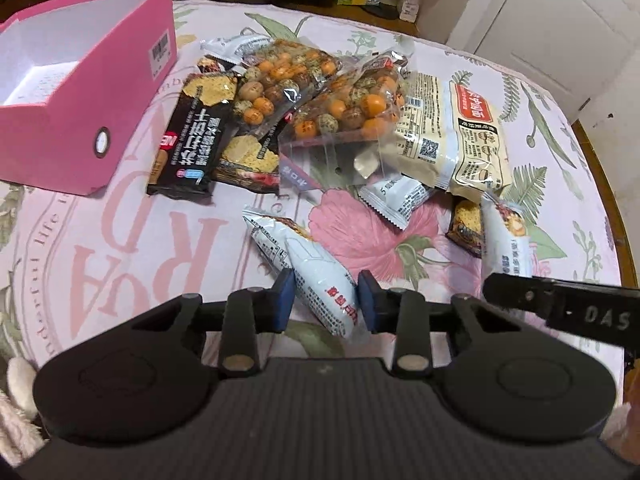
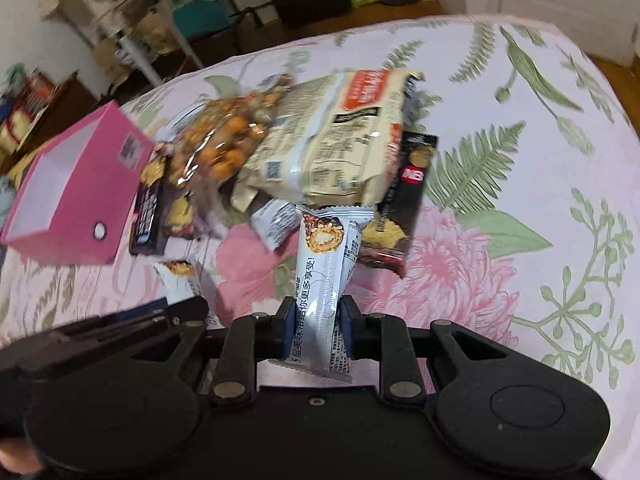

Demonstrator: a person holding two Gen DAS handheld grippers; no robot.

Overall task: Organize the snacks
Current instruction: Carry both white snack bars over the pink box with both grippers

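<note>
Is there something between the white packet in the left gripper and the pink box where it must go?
Nothing visible. The white packet in the left gripper has only bare tablecloth toward the open pink box.

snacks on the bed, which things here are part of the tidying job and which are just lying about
Job:
pink box
white packet in left gripper
white bar in right gripper
nut bags
black cracker pack
beige packet

Lying about:
floral cover
white door

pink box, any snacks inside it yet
No: in the left wrist view the pink box shows only its bare white inside, and the snack packets lie in a pile beside it on the floral cloth.
</note>
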